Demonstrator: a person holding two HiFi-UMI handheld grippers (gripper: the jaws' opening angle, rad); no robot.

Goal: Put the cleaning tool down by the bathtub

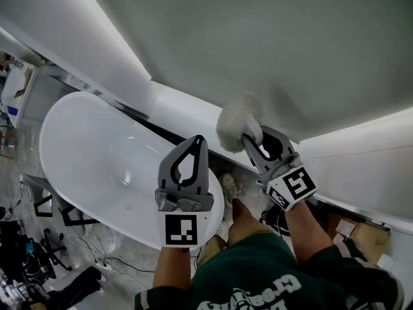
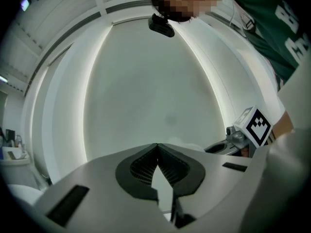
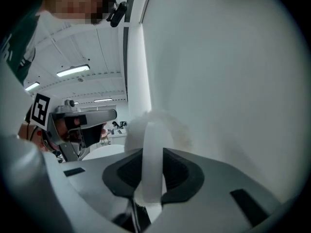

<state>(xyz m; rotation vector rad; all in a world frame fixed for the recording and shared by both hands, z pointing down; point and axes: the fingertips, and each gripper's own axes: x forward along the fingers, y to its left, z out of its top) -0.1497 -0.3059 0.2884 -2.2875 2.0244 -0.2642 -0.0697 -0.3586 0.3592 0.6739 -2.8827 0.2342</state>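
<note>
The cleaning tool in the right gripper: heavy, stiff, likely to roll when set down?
Probably light: the right gripper carries the cleaning tool by its thin white handle alone. The fluffy head looks soft, so it should squash rather than roll. The handle seems stiff; it stands straight between the jaws.

A bathroom set inside a studio or lab hall is suggested, rather than a lived-in home. A freestanding white bathtub (image 1: pixel 77 141) is stood on a marbled floor (image 1: pixel 22 166) against a plain white wall (image 1: pixel 271 44). Loose cables (image 1: pixel 119 261) and black stands (image 1: pixel 55 245) are spread on the floor beside the tub, a cardboard box (image 1: pixel 361 237) is left at the wall's foot, and long ceiling lamps (image 3: pixel 73 71) are seen over an open hall beyond.
</note>
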